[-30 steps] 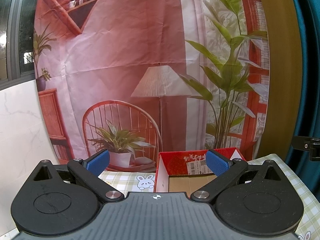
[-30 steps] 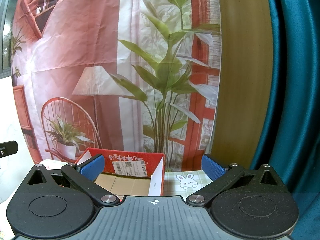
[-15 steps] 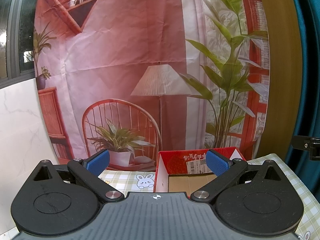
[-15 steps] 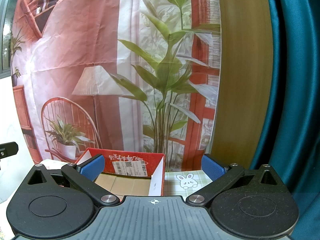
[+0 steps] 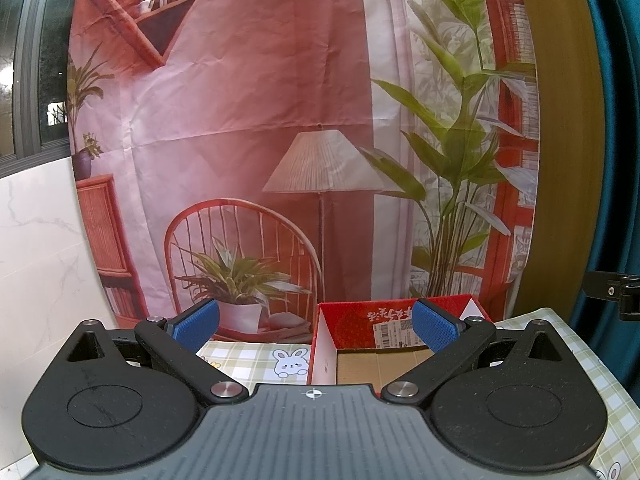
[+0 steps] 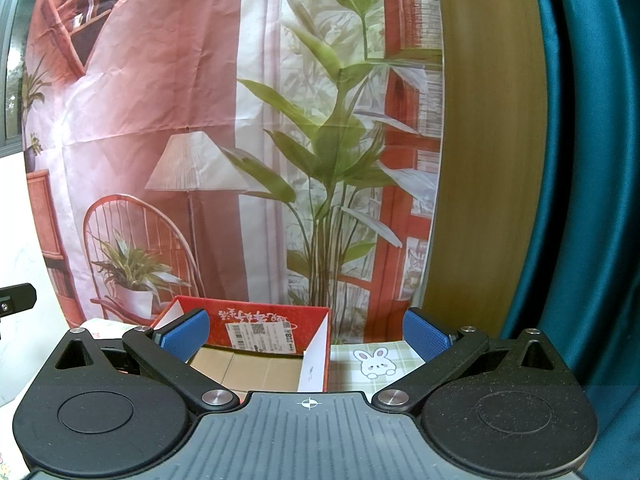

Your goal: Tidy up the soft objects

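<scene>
An open red cardboard box (image 5: pixel 352 318) with a brown bottom and a white shipping label stands on a checked tablecloth with rabbit prints (image 5: pixel 256 354). It also shows in the right wrist view (image 6: pixel 256 326). My left gripper (image 5: pixel 316 326) is open and empty, held above the table in front of the box. My right gripper (image 6: pixel 305 332) is open and empty, also in front of the box. No soft object is in view.
A printed backdrop cloth (image 5: pixel 280 140) with a chair, lamp and plant hangs right behind the table. A teal curtain (image 6: pixel 580 200) hangs at the right. A white marbled wall (image 5: pixel 36 260) is at the left. The box stands close to the backdrop.
</scene>
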